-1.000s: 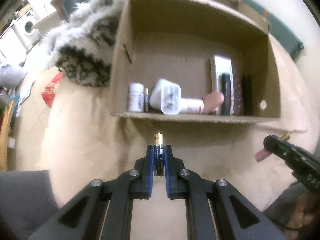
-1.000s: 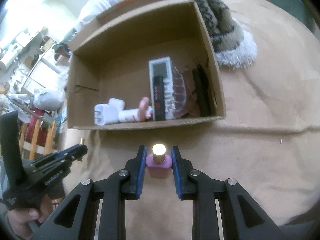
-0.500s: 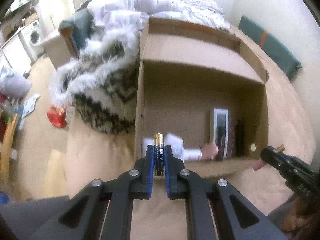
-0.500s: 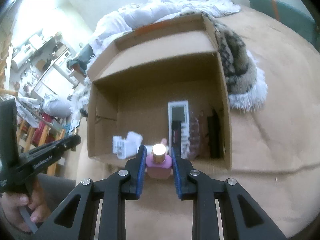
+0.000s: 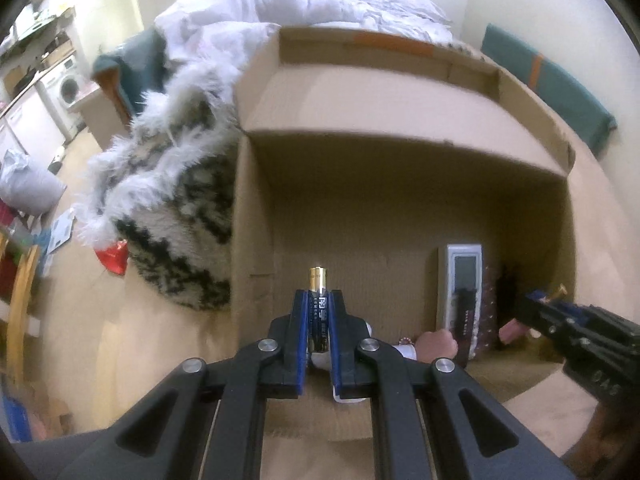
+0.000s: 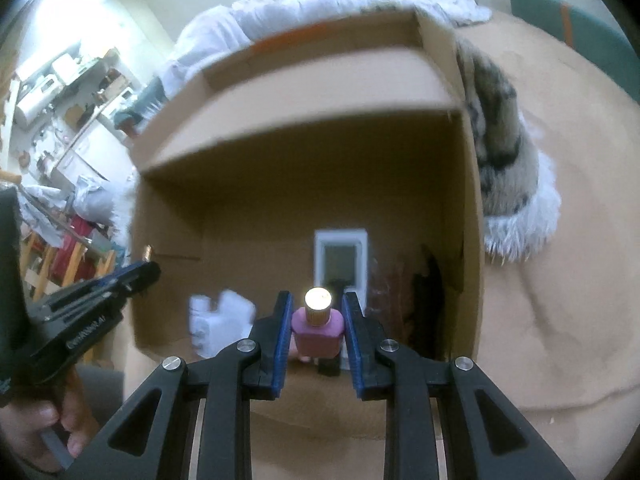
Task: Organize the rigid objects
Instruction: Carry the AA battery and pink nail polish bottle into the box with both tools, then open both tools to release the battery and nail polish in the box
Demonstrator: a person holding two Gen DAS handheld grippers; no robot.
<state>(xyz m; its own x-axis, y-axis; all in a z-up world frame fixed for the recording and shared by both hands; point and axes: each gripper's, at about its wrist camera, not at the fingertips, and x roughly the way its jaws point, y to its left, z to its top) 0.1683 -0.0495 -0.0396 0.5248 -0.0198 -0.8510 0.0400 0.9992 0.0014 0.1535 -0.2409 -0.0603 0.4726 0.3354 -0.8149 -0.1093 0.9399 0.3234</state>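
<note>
My left gripper [image 5: 319,300] is shut on a blue and gold battery [image 5: 318,304], held upright over the near left part of an open cardboard box [image 5: 360,120]. My right gripper [image 6: 317,304] is shut on a small pink bottle with a gold cap [image 6: 317,330], held over the near middle of the same box [image 6: 304,92]. Inside lie a white remote [image 5: 460,280], a white plug adapter [image 6: 222,320], a pink-tipped tube [image 5: 436,342] and dark items [image 6: 428,304] at the right wall. The right gripper also shows in the left wrist view [image 5: 536,306], and the left gripper in the right wrist view [image 6: 140,272].
The box stands on a tan bed cover [image 6: 560,240]. A furry black and white blanket [image 5: 172,208] lies against the box's left side. White bedding [image 5: 320,0] is piled behind it. A teal cushion [image 5: 560,88] lies far right. A red packet [image 5: 114,256] lies by the blanket.
Both grippers have moved forward from in front of the box to over its near edge, still holding the battery and the pink bottle. The box now fills both views.
</note>
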